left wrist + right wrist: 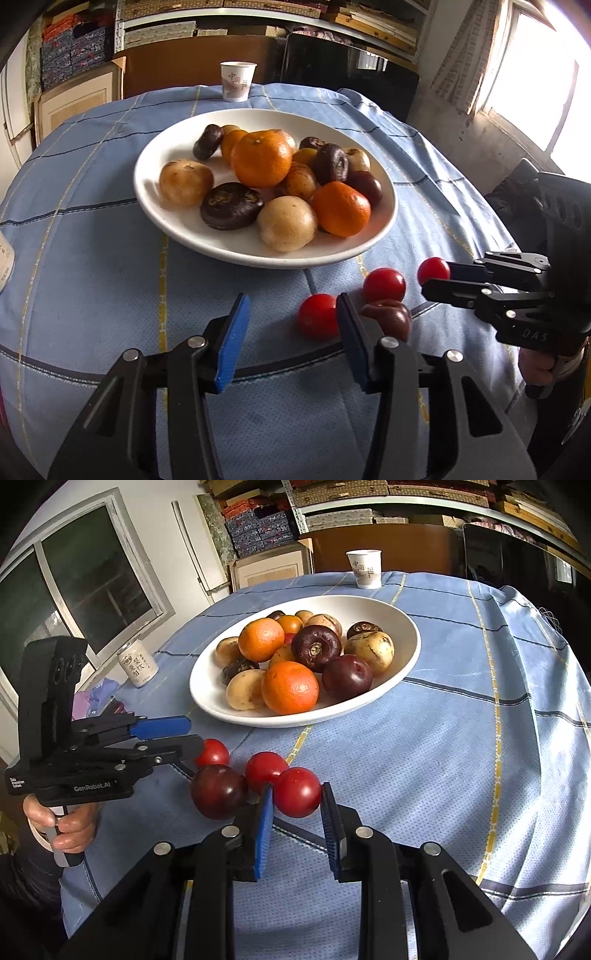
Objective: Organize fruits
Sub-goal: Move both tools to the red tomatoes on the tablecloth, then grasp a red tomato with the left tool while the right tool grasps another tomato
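A white plate (184, 236) (406, 620) on the blue checked cloth holds oranges, tan round fruits and dark purple ones. In front of it lie two loose red tomatoes (317, 315) (384, 284) and a dark plum (391, 317) (218, 792). My left gripper (291, 299) (194, 734) is open with only cloth between its blue pads. The nearest tomato (212, 753) sits just beyond its right fingertip. My right gripper (297, 788) (437, 278) is shut on a third red tomato (297, 792) (434, 269), pinched at the fingertips to the right of the loose fruit.
A paper cup (238, 81) (365, 568) stands at the table's far edge. A drinks can (136, 664) sits at the left edge near a window. Shelves and boxes fill the back wall. A hand (62, 823) holds the left gripper's handle.
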Motion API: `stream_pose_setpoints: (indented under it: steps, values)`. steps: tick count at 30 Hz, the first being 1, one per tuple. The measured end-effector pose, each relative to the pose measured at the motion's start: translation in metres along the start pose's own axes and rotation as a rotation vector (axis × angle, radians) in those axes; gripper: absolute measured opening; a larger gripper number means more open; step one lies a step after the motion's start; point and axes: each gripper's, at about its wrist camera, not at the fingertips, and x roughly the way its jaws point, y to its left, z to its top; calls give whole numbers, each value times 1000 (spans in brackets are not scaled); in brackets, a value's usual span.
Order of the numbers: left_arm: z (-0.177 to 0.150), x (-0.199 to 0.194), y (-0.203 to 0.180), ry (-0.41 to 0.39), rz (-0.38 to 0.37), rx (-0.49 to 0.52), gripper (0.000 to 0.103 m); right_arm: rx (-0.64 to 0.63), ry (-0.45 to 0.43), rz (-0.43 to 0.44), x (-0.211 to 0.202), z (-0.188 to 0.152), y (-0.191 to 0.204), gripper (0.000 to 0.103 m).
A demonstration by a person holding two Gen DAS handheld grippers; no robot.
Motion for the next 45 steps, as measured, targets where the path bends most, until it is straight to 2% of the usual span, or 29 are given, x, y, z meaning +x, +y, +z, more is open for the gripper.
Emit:
stream_pose_setpoints:
  steps: [8,15,19,22,34,45]
  values:
    - [2,10,-9,18,-31,24,48,5,-3,-9,0,1,0,27]
    - [6,24,-14,63,-87,1,48,1,5,-21,4,0,1,27]
    - [7,25,-19,57,-78,11,43,3,4,-26,4,-1,1,27]
    - [6,24,-22,53,-93,22,28,6,4,-31,4,-1,0,27]
    - [2,16,-27,26,-50,47,28,10,-3,-29,2,0,-2,27]
    - [-2,-5,-38,-43,-43,99,28,50,-67,-15,-9,-1,-6,25]
